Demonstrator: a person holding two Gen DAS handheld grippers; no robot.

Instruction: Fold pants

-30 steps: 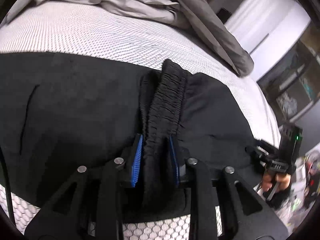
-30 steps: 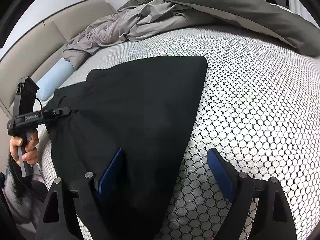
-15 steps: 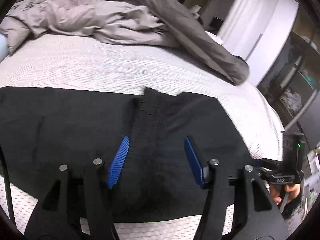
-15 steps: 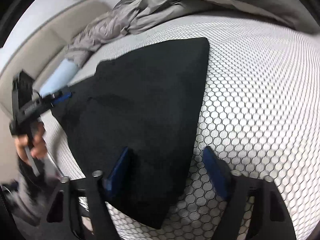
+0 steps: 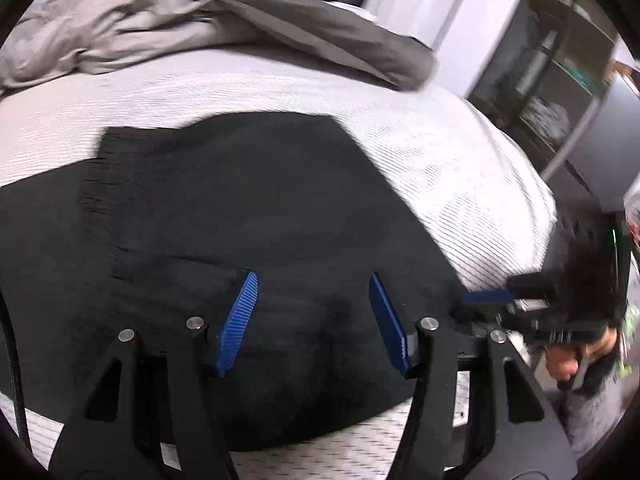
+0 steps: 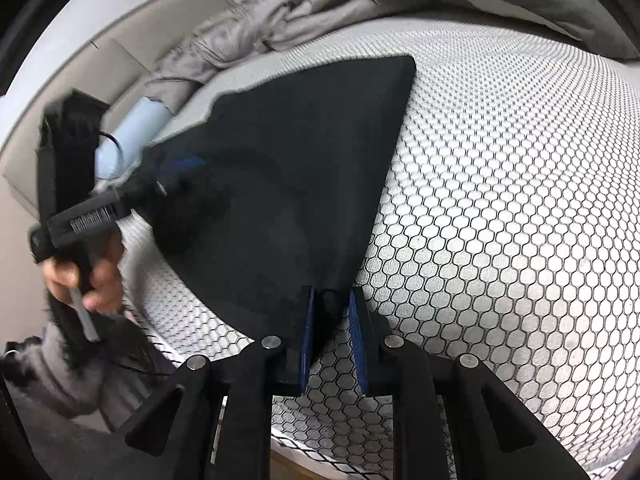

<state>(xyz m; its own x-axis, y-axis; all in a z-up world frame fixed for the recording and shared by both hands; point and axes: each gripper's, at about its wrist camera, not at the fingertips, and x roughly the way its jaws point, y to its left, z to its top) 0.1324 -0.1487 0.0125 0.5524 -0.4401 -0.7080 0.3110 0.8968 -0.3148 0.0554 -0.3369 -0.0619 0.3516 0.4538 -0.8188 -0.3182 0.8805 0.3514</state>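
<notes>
The black pants (image 5: 248, 208) lie flat on the bed, folded over, with the ribbed waistband (image 5: 108, 200) at the left. My left gripper (image 5: 312, 312) is open and empty just above the near edge of the pants. In the right wrist view the pants (image 6: 288, 168) spread away from me, and my right gripper (image 6: 330, 320) is shut on their near corner at the bed's edge. The right gripper also shows at the right of the left wrist view (image 5: 500, 300). The left gripper shows at the left of the right wrist view (image 6: 160, 184).
A rumpled grey duvet (image 5: 168, 20) lies across the far side of the bed (image 5: 460, 168); it also shows in the right wrist view (image 6: 360, 4). A light blue pillow (image 6: 136, 128) sits by the beige headboard (image 6: 72, 92). Shelving (image 5: 560, 80) stands beyond the bed's right edge.
My left gripper let go of the waistband, opened and drew back; the waistband now lies flat. My right gripper closed on the near corner of the pants.
</notes>
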